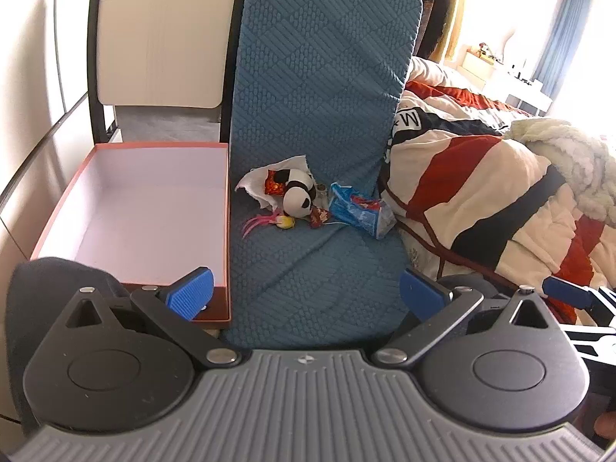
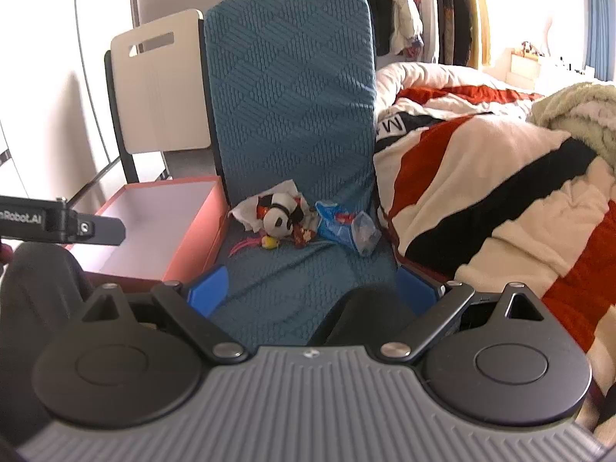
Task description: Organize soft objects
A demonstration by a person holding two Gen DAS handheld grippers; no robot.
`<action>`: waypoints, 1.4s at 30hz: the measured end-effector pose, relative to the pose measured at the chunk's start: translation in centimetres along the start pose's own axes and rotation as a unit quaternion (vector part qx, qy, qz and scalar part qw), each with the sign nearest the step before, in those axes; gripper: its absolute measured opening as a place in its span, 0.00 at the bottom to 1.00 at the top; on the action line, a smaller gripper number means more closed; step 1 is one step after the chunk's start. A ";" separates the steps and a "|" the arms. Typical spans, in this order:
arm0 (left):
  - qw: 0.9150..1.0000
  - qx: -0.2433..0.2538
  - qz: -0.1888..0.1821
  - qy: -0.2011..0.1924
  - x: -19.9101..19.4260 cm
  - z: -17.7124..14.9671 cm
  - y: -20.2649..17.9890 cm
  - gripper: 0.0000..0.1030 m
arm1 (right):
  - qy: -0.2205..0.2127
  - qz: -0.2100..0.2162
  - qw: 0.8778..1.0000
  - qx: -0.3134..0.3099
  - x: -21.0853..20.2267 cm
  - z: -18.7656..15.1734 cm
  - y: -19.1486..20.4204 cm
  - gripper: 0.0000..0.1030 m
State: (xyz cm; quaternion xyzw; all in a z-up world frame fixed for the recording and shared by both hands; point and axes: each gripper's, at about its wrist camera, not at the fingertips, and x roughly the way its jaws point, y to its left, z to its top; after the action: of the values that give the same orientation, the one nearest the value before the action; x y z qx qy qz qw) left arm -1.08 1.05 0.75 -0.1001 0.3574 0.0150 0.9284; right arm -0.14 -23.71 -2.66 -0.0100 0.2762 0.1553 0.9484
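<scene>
Here, both grippers are hovering wide open and empty before the chair.

The box [image 1: 134, 200] is sitting left of the seat [image 1: 308, 269]; the left gripper [image 1: 304, 292] and right gripper [image 2: 312, 288] are facing the panda plush [image 1: 296, 192], lying straight ahead at the seat's back edge, neither clearly nearer, long axis running roughly fore-aft.

Counted on the blue chair seat [image 1: 308, 269] and beside it

One panda plush [image 1: 296, 191], one white tissue [image 1: 256, 184], one blue snack packet [image 1: 360, 211], two red wrappers [image 1: 274, 184], one pink-feathered toy [image 1: 269, 222]; one open box [image 1: 131, 208] by the seat's left edge.
</scene>
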 end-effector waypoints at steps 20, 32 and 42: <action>0.999 0.025 -0.024 0.005 4.2 0.6 0.7 1.00 | -0.002 -0.017 1.000 -0.016 2.8 1.4 1.3 0.93; 0.999 0.019 0.005 0.026 7.1 -1.7 2.2 1.00 | 0.022 -0.007 0.999 -0.031 6.2 0.4 1.3 0.93; 0.999 0.021 -0.004 0.039 10.4 -1.8 1.7 1.00 | 0.033 -0.019 0.999 -0.014 9.0 -0.8 -0.7 0.93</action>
State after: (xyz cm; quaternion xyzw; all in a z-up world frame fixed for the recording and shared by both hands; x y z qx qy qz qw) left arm 5.31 1.89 -7.76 -0.0829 0.3930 -0.0003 0.9158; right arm 6.91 -21.86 -8.11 -0.0337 0.3053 0.1406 0.9412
